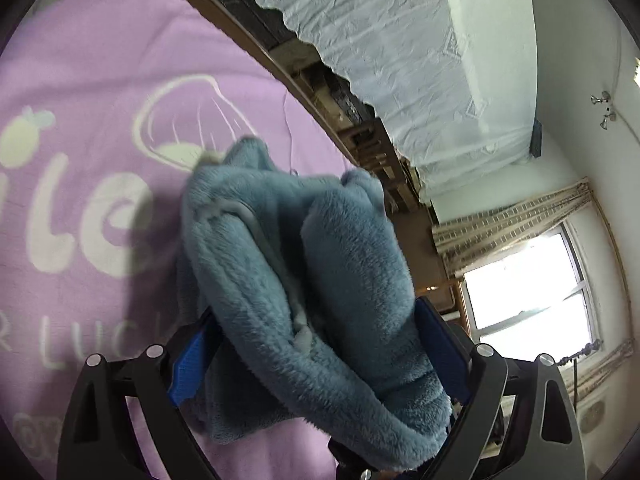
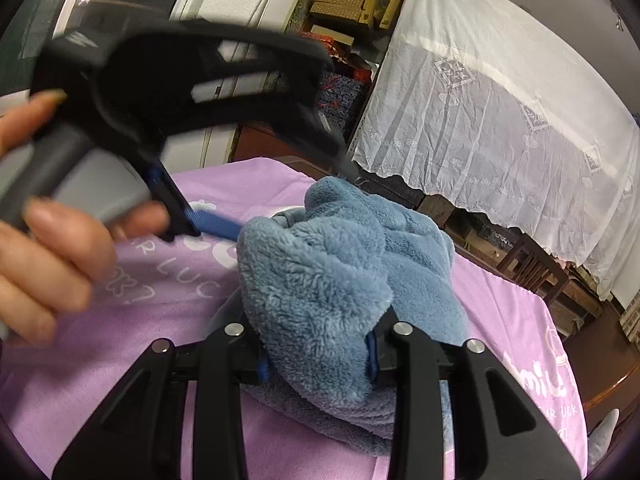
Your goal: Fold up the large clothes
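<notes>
In the left wrist view, the left gripper (image 1: 320, 344) points slightly downward, its black arms framing the bottom of the picture. Its blue-padded fingers (image 1: 188, 364) are clamped on a bunched fold of the fluffy blue-grey fleece garment (image 1: 304, 280), which hangs above the lilac cloth (image 1: 88, 80) spread over the desk. White print on that cloth reads in part "ile", and below it "R LUC".

In the right wrist view, the right gripper (image 2: 318, 354) likewise angles down, its fingers (image 2: 373, 354) pinching a thick wad of the same fleece garment, the rest heaped on the lilac cloth ahead. A person's hand (image 2: 44, 248) wraps the grey handle of the left gripper, upper left, blurred. The cloth shows upside-down "R LUC"; a further printed word at right is too small to read surely.
</notes>
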Tool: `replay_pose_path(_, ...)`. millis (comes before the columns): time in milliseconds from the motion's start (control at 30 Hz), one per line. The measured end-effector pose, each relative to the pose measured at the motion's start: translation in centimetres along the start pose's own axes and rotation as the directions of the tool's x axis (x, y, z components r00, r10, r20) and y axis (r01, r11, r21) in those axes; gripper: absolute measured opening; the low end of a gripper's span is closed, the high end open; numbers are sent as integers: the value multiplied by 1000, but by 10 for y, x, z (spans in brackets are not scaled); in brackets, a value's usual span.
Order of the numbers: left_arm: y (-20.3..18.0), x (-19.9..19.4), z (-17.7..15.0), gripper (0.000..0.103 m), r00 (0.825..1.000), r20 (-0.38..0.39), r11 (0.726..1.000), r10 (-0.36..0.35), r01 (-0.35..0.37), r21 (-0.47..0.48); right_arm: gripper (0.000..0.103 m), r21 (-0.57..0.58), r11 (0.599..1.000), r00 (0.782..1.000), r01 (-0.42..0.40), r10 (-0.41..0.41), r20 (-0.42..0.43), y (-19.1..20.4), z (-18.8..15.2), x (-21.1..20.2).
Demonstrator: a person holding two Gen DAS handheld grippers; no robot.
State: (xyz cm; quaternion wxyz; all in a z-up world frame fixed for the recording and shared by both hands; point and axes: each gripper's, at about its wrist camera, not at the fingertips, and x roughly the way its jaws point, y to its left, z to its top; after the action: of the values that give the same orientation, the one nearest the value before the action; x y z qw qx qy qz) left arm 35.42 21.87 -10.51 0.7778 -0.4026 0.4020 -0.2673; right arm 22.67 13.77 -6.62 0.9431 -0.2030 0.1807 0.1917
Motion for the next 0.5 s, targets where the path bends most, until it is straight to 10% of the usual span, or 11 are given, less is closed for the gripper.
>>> replay_pose_path(167, -21, -9, 4, 40, 997, 71, 994, 29, -37, 106, 33, -44, 999, 1000, 22, -21, 15, 7, -3, 0)
replay_pose_path(500, -3, -50, 19, 36, 968, 180, 971, 177, -201, 128, 33, -112, 994, 996, -13, 23, 86, 34, 38, -1)
